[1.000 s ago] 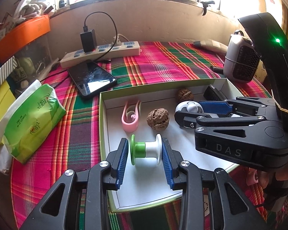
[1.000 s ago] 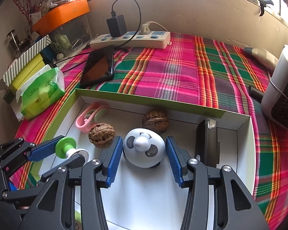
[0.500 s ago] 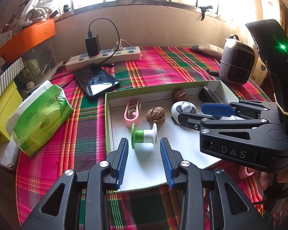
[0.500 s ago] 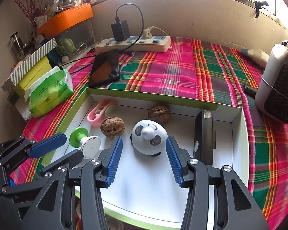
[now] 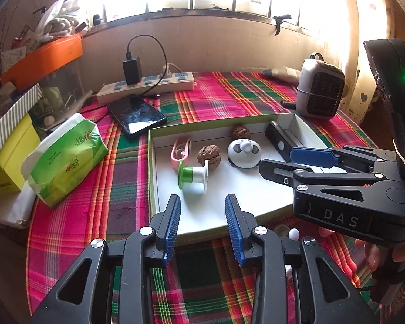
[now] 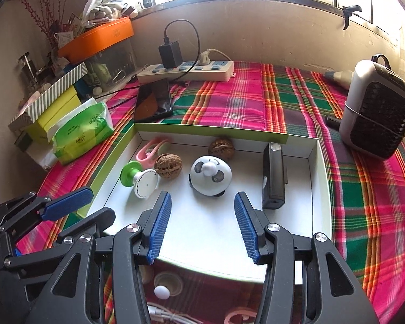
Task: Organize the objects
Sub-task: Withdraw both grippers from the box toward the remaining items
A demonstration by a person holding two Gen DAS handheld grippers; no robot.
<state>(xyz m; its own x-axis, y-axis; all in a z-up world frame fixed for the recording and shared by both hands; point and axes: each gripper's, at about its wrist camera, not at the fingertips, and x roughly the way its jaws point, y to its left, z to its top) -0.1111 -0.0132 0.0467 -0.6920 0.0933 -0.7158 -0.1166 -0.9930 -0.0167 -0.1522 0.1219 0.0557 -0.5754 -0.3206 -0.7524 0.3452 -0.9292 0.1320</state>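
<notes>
Left gripper (image 5: 202,224) and right gripper (image 6: 201,222) both gape empty above the white tray (image 6: 321,189)

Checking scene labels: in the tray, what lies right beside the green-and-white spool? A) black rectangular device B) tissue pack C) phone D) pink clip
D: the pink clip lies against the green end of the spool at the left of the tray; the black device is at the far right.
</notes>
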